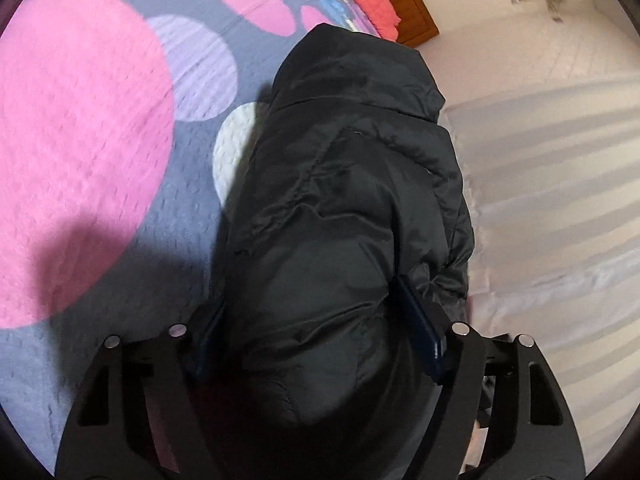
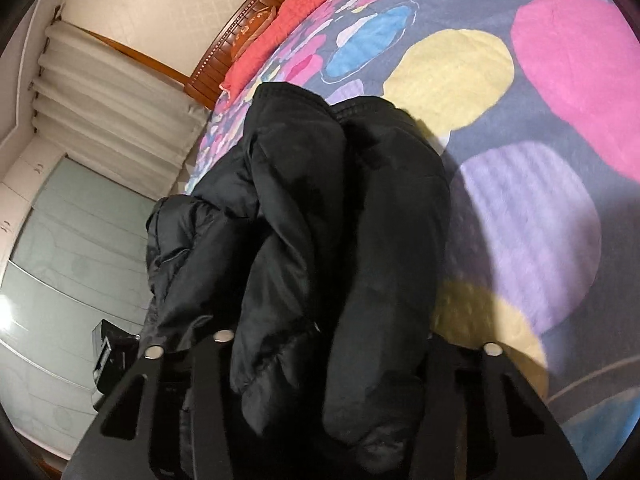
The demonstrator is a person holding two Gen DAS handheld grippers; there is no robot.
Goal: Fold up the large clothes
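Note:
A black puffer jacket (image 1: 340,208) hangs from my left gripper (image 1: 316,320) over the bed's edge, its hood end resting on the spotted bedspread (image 1: 88,152). The left jaws are wide apart with a thick bundle of the jacket squeezed between the blue pads (image 1: 420,328). In the right wrist view the same jacket (image 2: 320,240) bulges in folded rolls between the fingers of my right gripper (image 2: 328,360), which is closed on it. Both sets of fingertips are mostly buried in the fabric.
The bedspread (image 2: 540,160) has big pink, yellow and purple spots. A red pillow (image 2: 280,24) lies by the wooden headboard (image 2: 232,40). White curtains (image 2: 112,112), pale floor (image 1: 540,60) and a glass-fronted wardrobe (image 2: 72,260) lie off the bed's side.

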